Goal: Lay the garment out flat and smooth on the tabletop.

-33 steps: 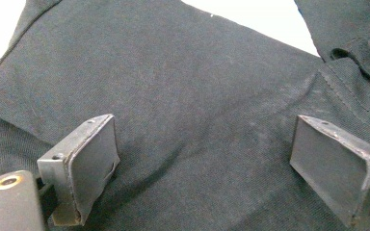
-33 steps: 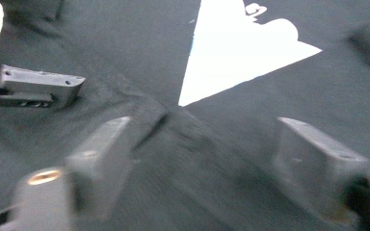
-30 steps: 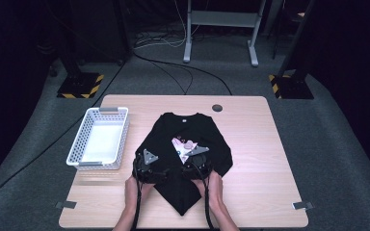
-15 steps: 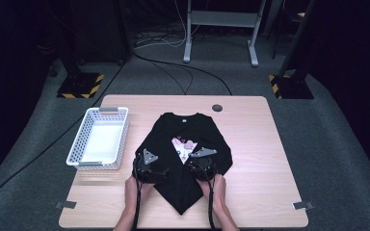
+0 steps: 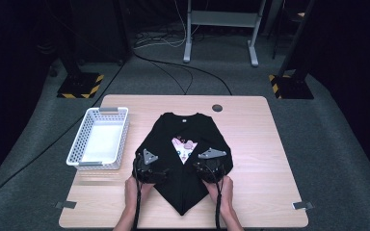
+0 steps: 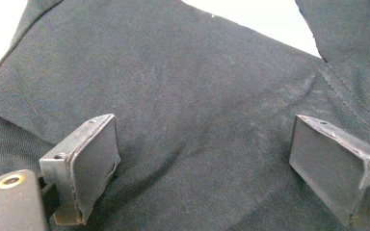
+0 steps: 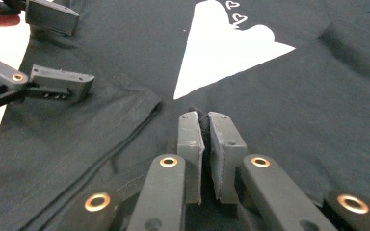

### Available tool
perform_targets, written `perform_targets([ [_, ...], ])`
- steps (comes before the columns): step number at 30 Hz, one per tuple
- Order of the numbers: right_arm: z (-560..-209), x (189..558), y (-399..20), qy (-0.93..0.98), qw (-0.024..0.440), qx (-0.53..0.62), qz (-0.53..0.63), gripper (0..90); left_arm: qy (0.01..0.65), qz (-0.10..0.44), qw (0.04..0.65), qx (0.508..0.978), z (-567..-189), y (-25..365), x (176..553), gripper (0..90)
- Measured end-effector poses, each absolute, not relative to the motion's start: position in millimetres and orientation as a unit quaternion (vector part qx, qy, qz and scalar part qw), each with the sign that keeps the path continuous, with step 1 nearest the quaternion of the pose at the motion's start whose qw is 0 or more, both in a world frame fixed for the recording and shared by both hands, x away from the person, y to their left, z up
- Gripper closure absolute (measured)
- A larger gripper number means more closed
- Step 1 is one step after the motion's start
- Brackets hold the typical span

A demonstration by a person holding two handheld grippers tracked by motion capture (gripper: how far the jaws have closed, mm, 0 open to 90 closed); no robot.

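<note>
Right gripper view: right gripper pinching black shirt

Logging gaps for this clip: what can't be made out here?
- High view: tongs' tips, hidden under their grey plates on the black T-shirt.
- Right gripper view: how much fabric the right tongs pinch; pads cover it.
- High view: print detail, too small, partly folded over.

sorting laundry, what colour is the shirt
Black, with a small white-and-pink print; the shirt shows best in the high view.
</note>
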State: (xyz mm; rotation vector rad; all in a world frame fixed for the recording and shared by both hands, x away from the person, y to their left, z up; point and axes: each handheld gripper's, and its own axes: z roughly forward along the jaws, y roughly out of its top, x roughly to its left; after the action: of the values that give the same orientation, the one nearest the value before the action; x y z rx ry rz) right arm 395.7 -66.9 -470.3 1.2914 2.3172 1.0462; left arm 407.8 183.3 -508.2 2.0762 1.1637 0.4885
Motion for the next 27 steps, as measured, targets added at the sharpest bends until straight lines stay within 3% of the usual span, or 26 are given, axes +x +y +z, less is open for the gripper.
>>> perform_targets([
  [17, -468, 373, -96, 0.794, 0.147, 0.460, 0.369, 84.2, 0.449, 0.188, 0.348, 0.802, -508, 184, 408, 10.5],
  [27, -467, 381, -100, 0.795, 0.153, 0.462, 0.363, 84.2, 0.455, 0.192, 0.346, 0.798, -508, 182, 412, 11.0],
])
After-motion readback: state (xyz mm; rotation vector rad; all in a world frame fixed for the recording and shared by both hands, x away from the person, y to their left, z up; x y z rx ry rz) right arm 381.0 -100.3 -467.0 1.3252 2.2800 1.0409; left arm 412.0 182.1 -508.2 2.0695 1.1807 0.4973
